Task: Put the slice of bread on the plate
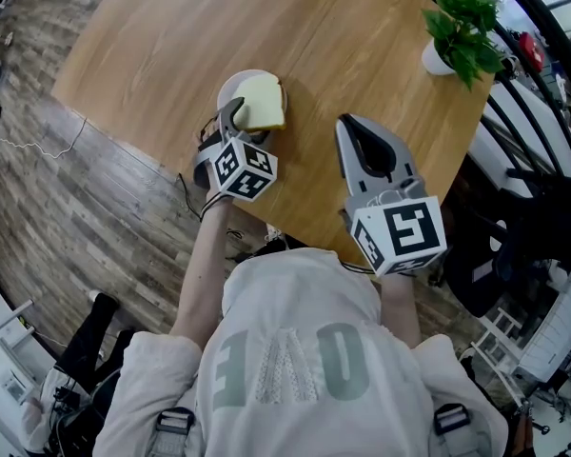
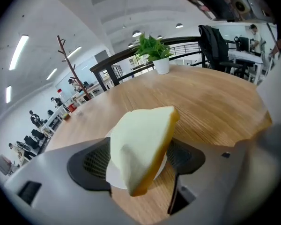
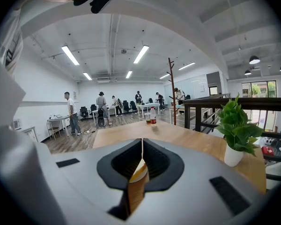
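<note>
A pale slice of bread (image 1: 260, 101) with a tan crust lies on a small white plate (image 1: 230, 86) near the wooden table's front edge. My left gripper (image 1: 240, 118) reaches to the plate from the near side. In the left gripper view the bread (image 2: 143, 146) stands tilted between the black pads (image 2: 185, 156), over the plate (image 2: 113, 176), with a gap on the right side. The jaws stand open around it. My right gripper (image 1: 352, 129) hovers over the table to the right of the plate, its jaws shut (image 3: 141, 158) with nothing held.
A potted green plant (image 1: 440, 55) stands at the table's far right corner. A bottle (image 3: 153, 116) stands at the far end of the table (image 1: 171, 36). A black railing (image 1: 538, 112) and office chairs lie beyond the right edge.
</note>
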`<state>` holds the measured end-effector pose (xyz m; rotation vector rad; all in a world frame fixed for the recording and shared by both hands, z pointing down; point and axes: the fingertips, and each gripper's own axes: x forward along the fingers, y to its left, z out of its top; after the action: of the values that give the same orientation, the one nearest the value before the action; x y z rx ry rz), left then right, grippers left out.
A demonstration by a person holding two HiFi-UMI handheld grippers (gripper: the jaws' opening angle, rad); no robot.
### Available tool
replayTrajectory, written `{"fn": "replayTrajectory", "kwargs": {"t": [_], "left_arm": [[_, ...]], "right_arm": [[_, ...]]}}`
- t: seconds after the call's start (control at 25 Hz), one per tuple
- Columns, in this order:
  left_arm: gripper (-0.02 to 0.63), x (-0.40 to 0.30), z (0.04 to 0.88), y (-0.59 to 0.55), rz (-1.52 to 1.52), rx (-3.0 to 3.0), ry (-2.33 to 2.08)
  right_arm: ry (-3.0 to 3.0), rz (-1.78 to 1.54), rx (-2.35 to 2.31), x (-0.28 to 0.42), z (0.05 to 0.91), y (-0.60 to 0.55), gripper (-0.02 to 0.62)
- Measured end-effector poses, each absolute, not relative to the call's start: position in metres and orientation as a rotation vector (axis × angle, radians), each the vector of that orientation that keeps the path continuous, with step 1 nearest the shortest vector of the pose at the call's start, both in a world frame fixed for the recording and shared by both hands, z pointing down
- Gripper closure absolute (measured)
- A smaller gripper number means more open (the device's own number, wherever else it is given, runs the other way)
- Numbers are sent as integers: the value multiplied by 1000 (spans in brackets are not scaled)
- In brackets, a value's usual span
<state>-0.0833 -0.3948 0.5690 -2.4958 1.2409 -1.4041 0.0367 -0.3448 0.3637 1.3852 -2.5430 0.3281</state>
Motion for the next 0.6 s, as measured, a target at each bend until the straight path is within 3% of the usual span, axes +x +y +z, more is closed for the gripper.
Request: {"fn": "replayTrajectory", "kwargs": {"t": [0.08, 0.28, 0.6], "left_arm": [[209, -83, 573, -392, -1423, -2509, 1217], [142, -88, 577, -390, -1435, -2512, 1230], [100, -95, 581, -383, -1438, -2519, 1317]], "right_arm": [[-2542, 330, 1386, 37, 364, -344, 574], [-2549, 334, 1375, 35, 367, -341, 575], [-2553, 337, 1347, 32, 367, -338, 575]]}}
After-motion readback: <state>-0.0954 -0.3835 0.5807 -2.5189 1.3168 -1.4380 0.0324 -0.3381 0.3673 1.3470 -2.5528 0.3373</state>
